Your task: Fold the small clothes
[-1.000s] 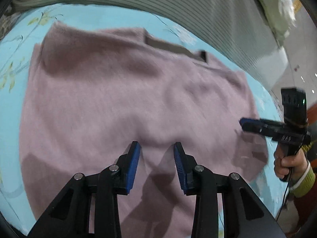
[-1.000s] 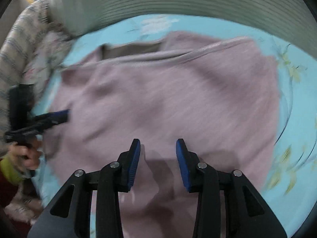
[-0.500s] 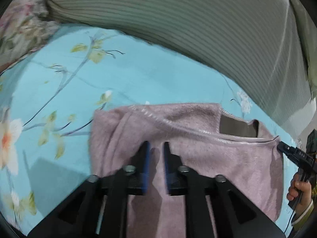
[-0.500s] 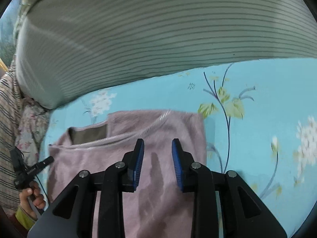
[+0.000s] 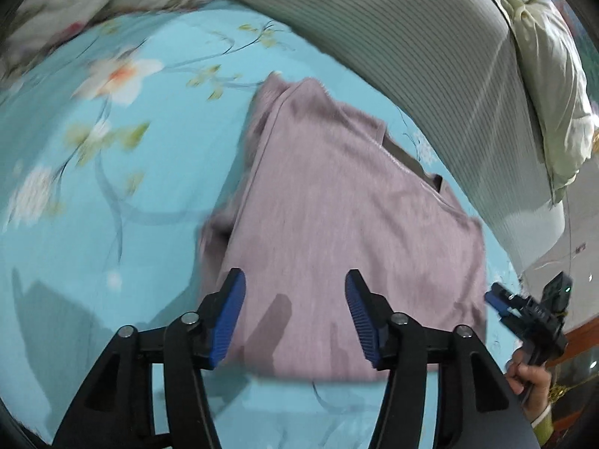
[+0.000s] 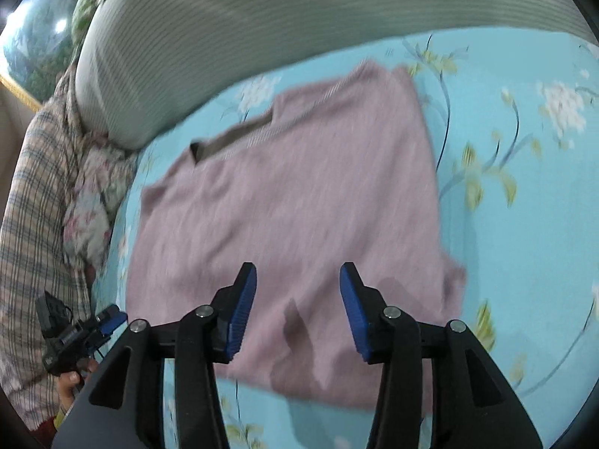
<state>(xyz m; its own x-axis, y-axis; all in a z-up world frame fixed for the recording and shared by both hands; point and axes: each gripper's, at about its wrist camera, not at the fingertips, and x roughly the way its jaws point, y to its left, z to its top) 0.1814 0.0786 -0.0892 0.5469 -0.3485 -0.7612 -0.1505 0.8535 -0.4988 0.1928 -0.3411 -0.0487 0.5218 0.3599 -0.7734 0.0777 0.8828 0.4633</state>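
While both tools hang above the bed, the dusty-pink knitted sweater [image 5: 348, 232] lies folded into a rough rectangle on the turquoise bedsheet printed with white and yellow-green blossoms [image 5: 93, 172]. Its grey-brown inner neckband [image 6: 239, 136] shows at the far edge, and a bunched bit of fabric pokes out past the fold on the side of the left gripper, seen at the sweater's left edge in the left wrist view and at its right edge in the right wrist view. The left gripper [image 5: 295, 314] has its two blue-padded black fingers spread wide apart with nothing between them, poised over the near edge of the sweater; whether the pads touch the cloth cannot be told. The right gripper [image 6: 298, 310] is likewise spread wide and holds nothing, over the near edge of the same garment. Each tool also appears small in the other's camera, beside the sweater's side edge, with the person's hand [image 5: 531, 379] wrapped around the handle. Beyond the sweater lies a large grey-green striped bolster [image 6: 299, 26], with a pale crumpled quilt [image 5: 550, 75] past it. A checked blanket in beige and blue [image 6: 33, 202] lies at the side of the bed. Both views are smeared by motion blur.
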